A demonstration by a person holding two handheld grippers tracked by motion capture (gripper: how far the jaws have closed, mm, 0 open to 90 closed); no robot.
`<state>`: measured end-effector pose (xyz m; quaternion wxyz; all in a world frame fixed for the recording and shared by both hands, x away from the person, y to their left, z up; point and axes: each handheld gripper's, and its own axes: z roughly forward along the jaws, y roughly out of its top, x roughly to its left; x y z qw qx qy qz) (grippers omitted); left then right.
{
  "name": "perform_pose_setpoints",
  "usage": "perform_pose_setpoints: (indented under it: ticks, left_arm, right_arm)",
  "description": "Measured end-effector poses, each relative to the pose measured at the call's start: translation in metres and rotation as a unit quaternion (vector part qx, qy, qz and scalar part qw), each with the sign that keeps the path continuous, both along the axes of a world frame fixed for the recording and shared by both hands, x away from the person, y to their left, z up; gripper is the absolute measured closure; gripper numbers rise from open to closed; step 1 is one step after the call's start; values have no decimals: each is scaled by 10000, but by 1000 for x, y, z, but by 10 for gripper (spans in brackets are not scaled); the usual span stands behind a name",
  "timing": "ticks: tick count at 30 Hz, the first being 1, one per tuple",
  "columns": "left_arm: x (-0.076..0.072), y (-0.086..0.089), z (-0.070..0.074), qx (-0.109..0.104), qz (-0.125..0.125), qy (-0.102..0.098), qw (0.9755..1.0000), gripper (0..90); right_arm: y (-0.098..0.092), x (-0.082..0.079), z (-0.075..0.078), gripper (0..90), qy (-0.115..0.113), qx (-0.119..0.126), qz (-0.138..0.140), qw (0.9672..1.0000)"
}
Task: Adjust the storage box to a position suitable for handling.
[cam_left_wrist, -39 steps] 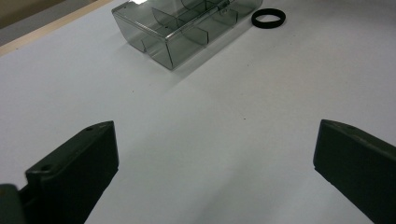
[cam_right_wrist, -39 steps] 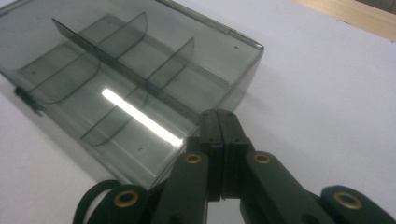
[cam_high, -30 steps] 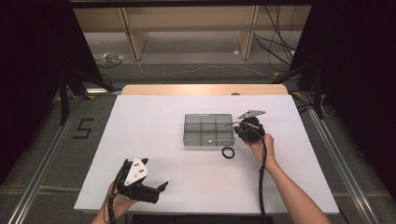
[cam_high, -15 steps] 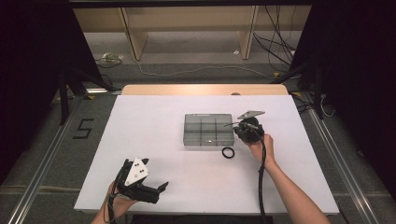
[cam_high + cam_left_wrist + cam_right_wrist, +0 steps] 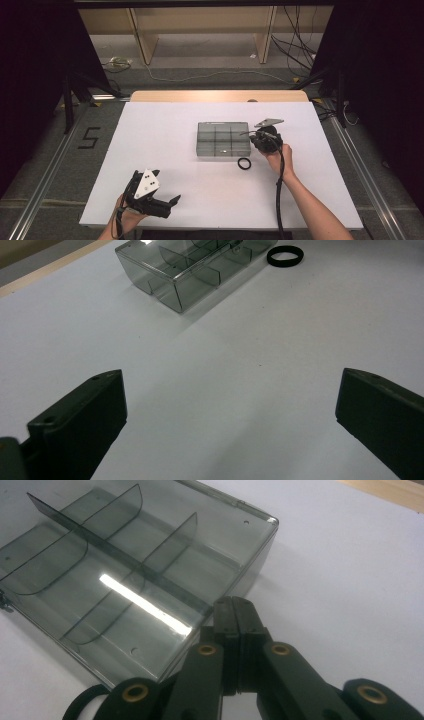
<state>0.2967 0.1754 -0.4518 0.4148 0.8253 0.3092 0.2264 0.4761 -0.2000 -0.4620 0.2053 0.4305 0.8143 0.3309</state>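
A clear smoky plastic organiser box (image 5: 223, 139) with divided compartments lies closed at the middle of the white table (image 5: 165, 130). A black ring (image 5: 244, 163) rests on the table just in front of its right corner. My right gripper (image 5: 254, 135) is at the box's right end, jaws shut together with nothing between them; in the right gripper view its tips (image 5: 234, 611) sit at the edge of the box (image 5: 125, 575), and the ring (image 5: 82, 705) peeks in at the bottom left. My left gripper (image 5: 170, 202) lies near the front left, jaws open and empty, facing the box (image 5: 185, 270) and ring (image 5: 284, 255).
A strip of wooden tabletop (image 5: 220, 96) borders the far edge. Beyond it stand shelf legs and loose cables (image 5: 210, 75) on the floor. A "5" mark (image 5: 90, 137) is on the floor at the left. Black cable (image 5: 278, 200) trails along my right forearm.
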Motion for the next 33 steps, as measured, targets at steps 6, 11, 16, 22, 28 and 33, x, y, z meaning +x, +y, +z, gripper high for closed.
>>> perform_pose_setpoints:
  ticks: [6, 11, 16, 22, 28, 33]
  left_arm:
    - [0, 0, 0, -16, -8, -9, 10000, 0]
    - [0, 0, 0, -1, -14, 11, 10000, 0]
    - [0, 0, 0, 9, -25, 6, 10000, 0]
    - [0, 0, 0, 10, -16, 5, 10000, 0]
    - [0, 0, 0, 28, -38, 13, 10000, 0]
    - [0, -1, -1, 29, -37, 20, 10000, 0]
  right_arm:
    - [1, 2, -6, 900, 177, -135, 11, 9998]
    - [1, 2, -6, 900, 178, -112, 12, 9998]
    - [3, 1, -7, 900, 176, -95, 36, 9998]
    - [5, 0, -7, 900, 172, -117, 76, 9998]
    - [9, -1, -6, 900, 154, -107, 135, 9997]
    - [10, -1, -7, 900, 125, -123, 147, 9997]
